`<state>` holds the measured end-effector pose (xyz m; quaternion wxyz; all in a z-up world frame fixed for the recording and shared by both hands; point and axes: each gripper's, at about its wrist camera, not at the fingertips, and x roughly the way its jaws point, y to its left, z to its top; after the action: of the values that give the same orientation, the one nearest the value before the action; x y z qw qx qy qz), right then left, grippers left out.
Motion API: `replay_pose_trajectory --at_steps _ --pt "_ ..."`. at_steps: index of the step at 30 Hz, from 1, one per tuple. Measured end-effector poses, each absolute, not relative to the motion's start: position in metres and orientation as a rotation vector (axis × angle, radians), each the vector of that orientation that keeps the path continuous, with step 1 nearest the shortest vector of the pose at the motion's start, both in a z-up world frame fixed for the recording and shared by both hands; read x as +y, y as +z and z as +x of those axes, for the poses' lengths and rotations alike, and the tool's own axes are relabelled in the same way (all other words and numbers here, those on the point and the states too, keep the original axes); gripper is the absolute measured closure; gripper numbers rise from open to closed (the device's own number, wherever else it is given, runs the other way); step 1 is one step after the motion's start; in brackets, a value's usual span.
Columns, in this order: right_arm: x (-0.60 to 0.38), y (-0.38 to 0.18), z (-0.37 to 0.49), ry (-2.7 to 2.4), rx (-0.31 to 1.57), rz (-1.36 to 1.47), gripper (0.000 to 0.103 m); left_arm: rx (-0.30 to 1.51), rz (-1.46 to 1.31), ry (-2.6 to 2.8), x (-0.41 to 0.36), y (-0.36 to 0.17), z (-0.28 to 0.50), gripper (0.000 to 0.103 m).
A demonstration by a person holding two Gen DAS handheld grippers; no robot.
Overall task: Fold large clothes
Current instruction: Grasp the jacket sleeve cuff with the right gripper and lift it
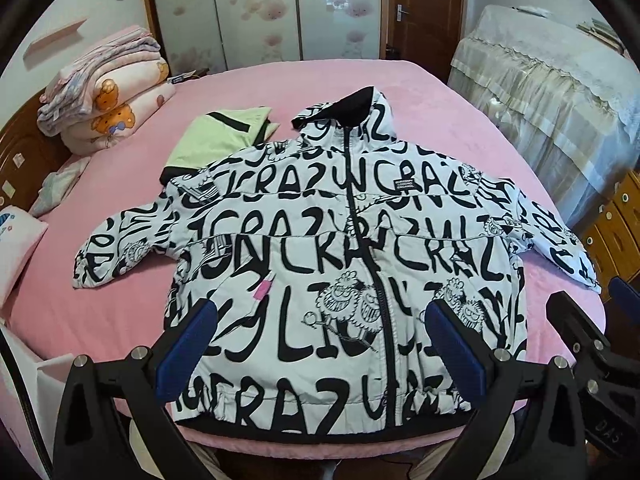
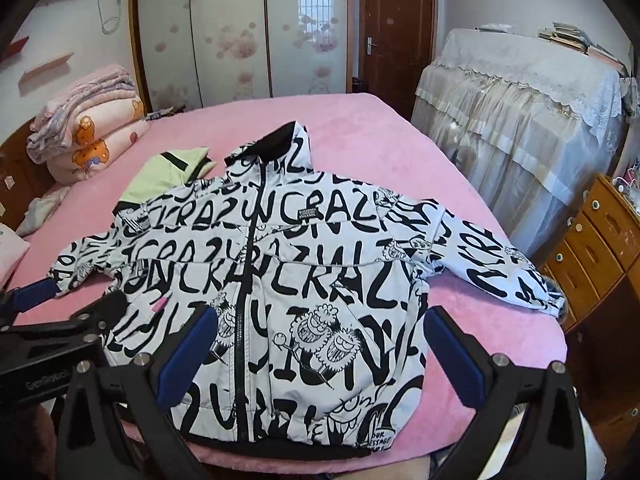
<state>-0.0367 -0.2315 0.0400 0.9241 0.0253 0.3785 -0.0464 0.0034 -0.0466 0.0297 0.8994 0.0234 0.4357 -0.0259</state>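
A white hooded jacket with black lettering [image 1: 320, 248] [image 2: 288, 276] lies flat, zipped, front up on the pink bed, both sleeves spread out. My left gripper [image 1: 320, 344] hovers open above its lower hem, with nothing between its blue pads [image 1: 188, 344]. My right gripper [image 2: 316, 352] is open too, above the jacket's lower right half. In the left wrist view the right gripper [image 1: 592, 344] shows at the right edge; in the right wrist view the left gripper [image 2: 60, 308] shows at the left, near the sleeve cuff.
A pale green garment [image 1: 216, 136] lies folded beyond the jacket's left shoulder. Stacked quilts [image 1: 104, 96] sit at the bed's [image 1: 420, 100] far left. A lace-covered piece of furniture [image 2: 520, 120] and a wooden dresser [image 2: 600, 240] stand to the right.
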Motion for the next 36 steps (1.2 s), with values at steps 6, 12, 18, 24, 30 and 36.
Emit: replay_pose_trajectory --at_steps 6,12,18,24,30,36 --pt "-0.244 0.045 -0.029 -0.068 0.758 0.082 0.0 0.873 0.062 -0.052 -0.059 0.037 0.014 0.001" --pt "-0.261 0.046 -0.021 -0.069 0.737 0.12 0.0 0.839 0.08 -0.055 -0.075 0.049 0.029 0.001" --pt "-0.289 0.048 -0.013 -0.116 0.712 0.149 0.0 0.791 0.137 -0.105 -0.107 0.06 0.045 0.001" --pt "-0.323 0.041 -0.005 -0.188 0.701 0.16 0.0 0.762 0.195 -0.189 -0.148 0.06 0.059 0.001" --pt "-0.372 0.019 0.005 -0.294 0.734 0.222 0.0 0.68 0.185 -0.292 -0.187 0.056 0.07 0.001" --pt "-0.426 -0.019 0.012 -0.381 0.788 0.341 0.0 0.678 0.175 -0.389 -0.223 0.041 0.082 0.001"
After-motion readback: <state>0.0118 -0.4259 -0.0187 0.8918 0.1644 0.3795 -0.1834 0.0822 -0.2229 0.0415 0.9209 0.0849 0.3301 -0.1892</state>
